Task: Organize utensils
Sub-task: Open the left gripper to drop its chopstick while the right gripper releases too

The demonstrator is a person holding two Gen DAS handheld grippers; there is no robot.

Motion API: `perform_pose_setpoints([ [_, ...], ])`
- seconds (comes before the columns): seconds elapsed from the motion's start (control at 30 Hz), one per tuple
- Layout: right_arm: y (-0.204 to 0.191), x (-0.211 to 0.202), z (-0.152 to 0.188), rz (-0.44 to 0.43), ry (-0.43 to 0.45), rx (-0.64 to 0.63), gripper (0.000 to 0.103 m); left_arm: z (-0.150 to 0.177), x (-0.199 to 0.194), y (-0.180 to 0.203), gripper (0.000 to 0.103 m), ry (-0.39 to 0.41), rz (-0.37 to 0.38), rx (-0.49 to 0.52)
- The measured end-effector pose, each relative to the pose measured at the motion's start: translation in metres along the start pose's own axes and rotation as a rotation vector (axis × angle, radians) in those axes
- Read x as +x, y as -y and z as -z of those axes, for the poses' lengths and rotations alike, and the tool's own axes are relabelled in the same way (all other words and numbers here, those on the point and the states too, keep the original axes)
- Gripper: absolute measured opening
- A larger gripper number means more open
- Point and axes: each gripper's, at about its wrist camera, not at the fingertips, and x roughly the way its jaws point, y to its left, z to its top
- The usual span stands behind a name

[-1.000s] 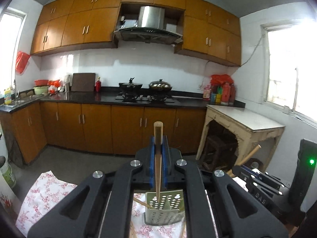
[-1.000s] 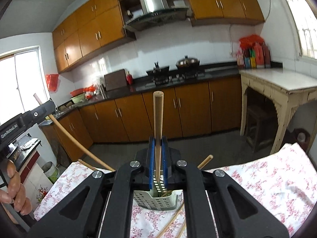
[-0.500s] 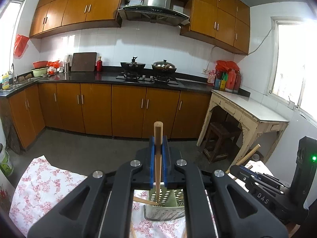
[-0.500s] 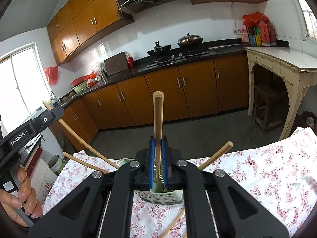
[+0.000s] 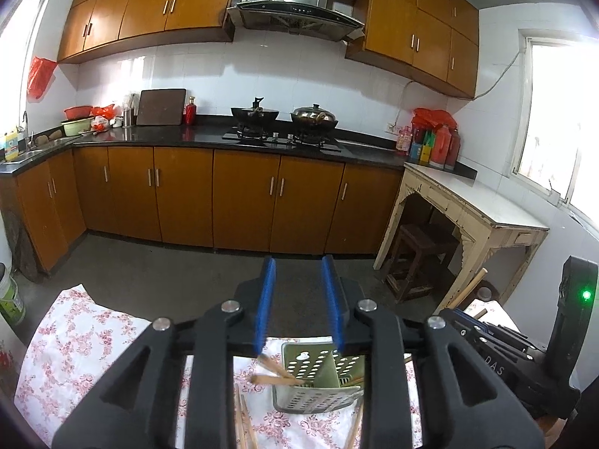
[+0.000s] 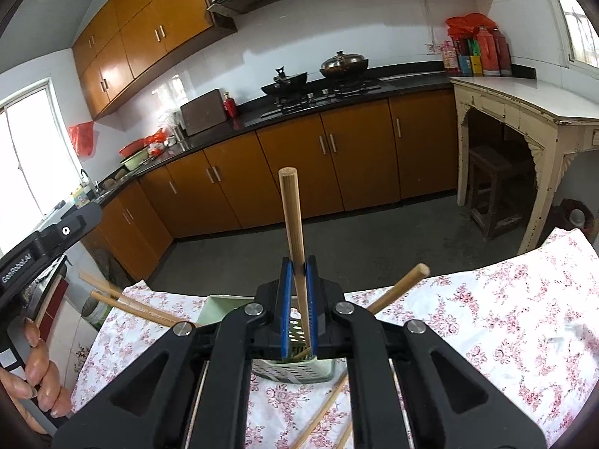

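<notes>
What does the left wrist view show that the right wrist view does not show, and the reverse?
Only the left wrist view shows the left gripper with its jaws apart and nothing between them, plus a green light at the right edge.

Only the right wrist view shows the right gripper shut on an upright chopstick, and a hand at the left edge.

Both show the green holder with chopsticks leaning in it, the flowered cloth and loose chopsticks lying on it.

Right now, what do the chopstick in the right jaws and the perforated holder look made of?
The chopstick looks like bamboo or wood: matte tan with fine lengthwise grain. The holder looks like pale green plastic, smooth, with moulded round holes, though painted metal can't be ruled out.
</notes>
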Motion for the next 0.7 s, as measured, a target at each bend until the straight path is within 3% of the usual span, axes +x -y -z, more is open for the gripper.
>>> perform_pose_setpoints([
  [0.07,0.000,-0.001,0.000,0.009,0.005,0.001,0.009,0.000,-0.002,-0.001,0.029,0.005,-0.003,-0.004],
  [0.13,0.000,-0.004,-0.002,0.022,0.014,-0.001,0.017,-0.001,-0.005,-0.002,0.031,0.009,-0.004,-0.008],
  [0.2,-0.001,-0.008,-0.003,0.036,0.031,0.000,0.039,-0.001,-0.009,-0.003,0.033,0.015,-0.008,-0.011],
  [0.47,-0.001,-0.026,-0.004,0.054,0.084,-0.010,0.040,-0.003,-0.031,-0.008,0.035,0.039,-0.025,-0.012],
  [0.7,-0.002,-0.058,0.003,0.089,0.125,-0.029,0.040,0.002,-0.072,-0.019,0.035,0.070,-0.035,-0.037],
])
